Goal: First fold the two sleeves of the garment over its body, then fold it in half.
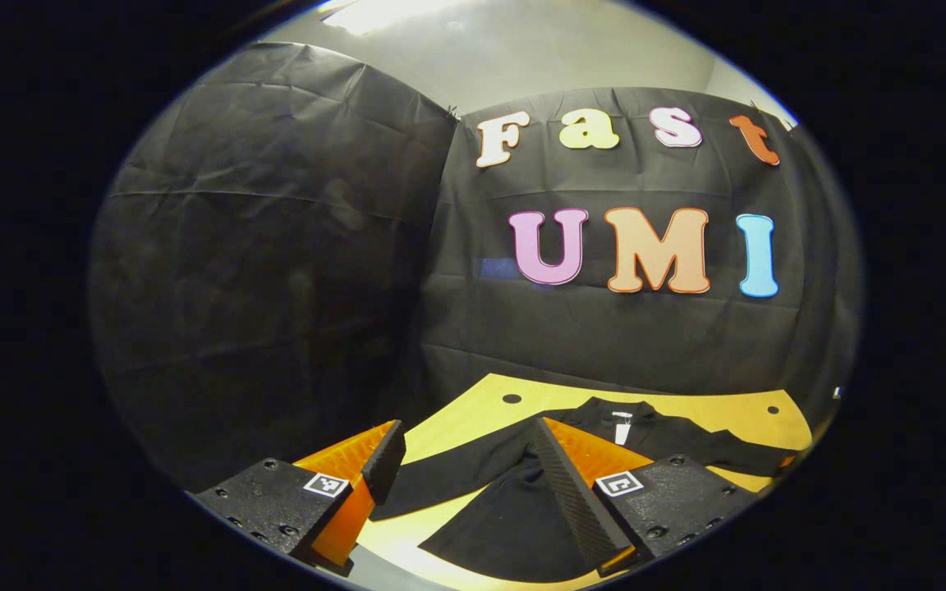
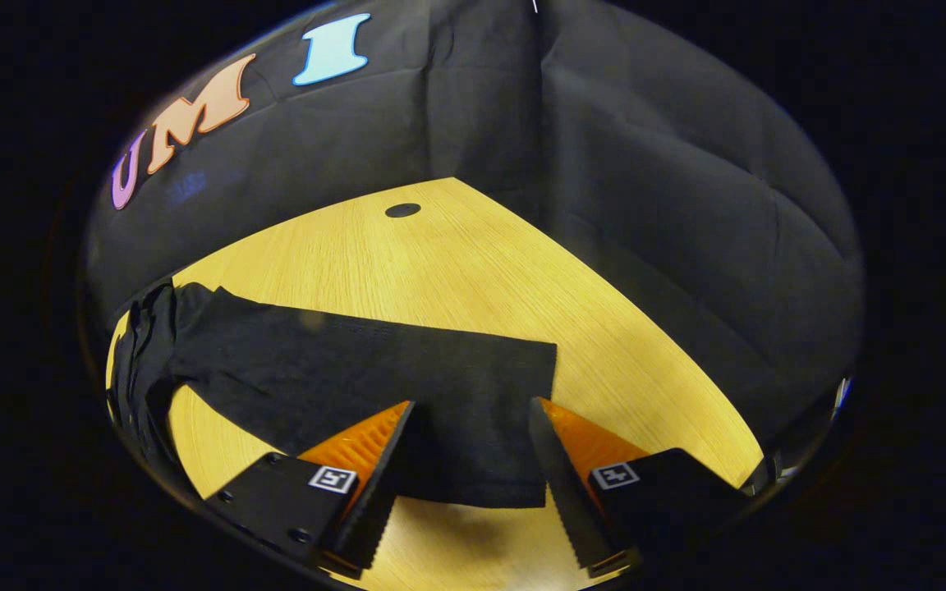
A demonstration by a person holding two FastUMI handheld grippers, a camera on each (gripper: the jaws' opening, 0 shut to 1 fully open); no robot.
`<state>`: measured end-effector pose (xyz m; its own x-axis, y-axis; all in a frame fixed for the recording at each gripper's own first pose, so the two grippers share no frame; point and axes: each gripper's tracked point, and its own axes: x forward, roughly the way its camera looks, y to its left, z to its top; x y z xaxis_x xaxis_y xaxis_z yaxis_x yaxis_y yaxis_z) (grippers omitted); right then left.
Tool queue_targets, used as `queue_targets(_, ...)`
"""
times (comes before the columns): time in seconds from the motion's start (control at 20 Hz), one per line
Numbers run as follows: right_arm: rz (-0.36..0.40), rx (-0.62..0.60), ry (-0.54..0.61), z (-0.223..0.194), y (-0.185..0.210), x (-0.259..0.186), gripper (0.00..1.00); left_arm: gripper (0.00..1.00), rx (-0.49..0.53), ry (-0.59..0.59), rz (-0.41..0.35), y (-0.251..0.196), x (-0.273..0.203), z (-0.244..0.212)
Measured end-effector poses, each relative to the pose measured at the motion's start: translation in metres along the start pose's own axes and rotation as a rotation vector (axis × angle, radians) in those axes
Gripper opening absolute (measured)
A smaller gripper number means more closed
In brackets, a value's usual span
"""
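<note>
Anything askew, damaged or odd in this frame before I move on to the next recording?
Nothing stands out. The black garment lies flat on the wooden table, its sleeve spread out sideways and not yet folded. The right tongs hang open over the sleeve's end, and the left tongs are open above the garment.

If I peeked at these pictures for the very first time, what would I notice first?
Probably the black garment spread flat on the bright yellow wooden table. In the right gripper view, one long sleeve stretches straight out across the wood, with the open right gripper hovering just over its cuff end. In the left gripper view, the open left gripper hangs above the garment's other side.
</note>
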<state>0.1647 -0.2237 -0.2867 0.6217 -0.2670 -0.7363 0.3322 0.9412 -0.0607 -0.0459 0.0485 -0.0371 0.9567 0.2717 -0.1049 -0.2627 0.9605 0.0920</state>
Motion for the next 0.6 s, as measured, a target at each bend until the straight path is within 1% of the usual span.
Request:
queue_targets(0.05, 0.002, 0.002, -0.002, 0.003, 0.003, 0.0, 0.71, 0.92, 0.002, 0.001, -0.002, -0.001, 0.001, -0.001)
queue_targets(0.1, 0.011, 0.002, -0.001, 0.002, 0.005, 0.0, 0.66, 0.92, 0.001, 0.002, -0.004, -0.002, 0.001, -0.002)
queue_targets(0.25, 0.011, 0.006, -0.003, -0.005, 0.017, 0.003, 0.26, 0.92, -0.014, 0.019, -0.009, -0.004, 0.004, -0.008)
queue_targets(0.3, 0.007, 0.0, -0.007, -0.004, 0.017, 0.003, 0.18, 0.92, -0.021, 0.024, -0.007, -0.002, 0.002, -0.01)
queue_targets(0.35, 0.008, -0.001, -0.003, -0.004, 0.014, 0.005, 0.17, 0.92, -0.029, 0.027, -0.007, -0.002, 0.003, -0.011)
queue_targets(0.45, 0.003, -0.009, -0.006, -0.003, 0.015, 0.003, 0.06, 0.92, -0.037, 0.028, -0.001, -0.001, 0.004, -0.011)
queue_targets(0.5, 0.007, -0.023, 0.001, -0.004, 0.015, 0.003, 0.04, 0.92, -0.037, 0.027, 0.002, 0.0, 0.003, -0.012)
queue_targets(0.6, 0.012, -0.043, 0.007, -0.006, 0.013, 0.003, 0.03, 0.92, -0.038, 0.025, 0.003, 0.0, 0.002, -0.011)
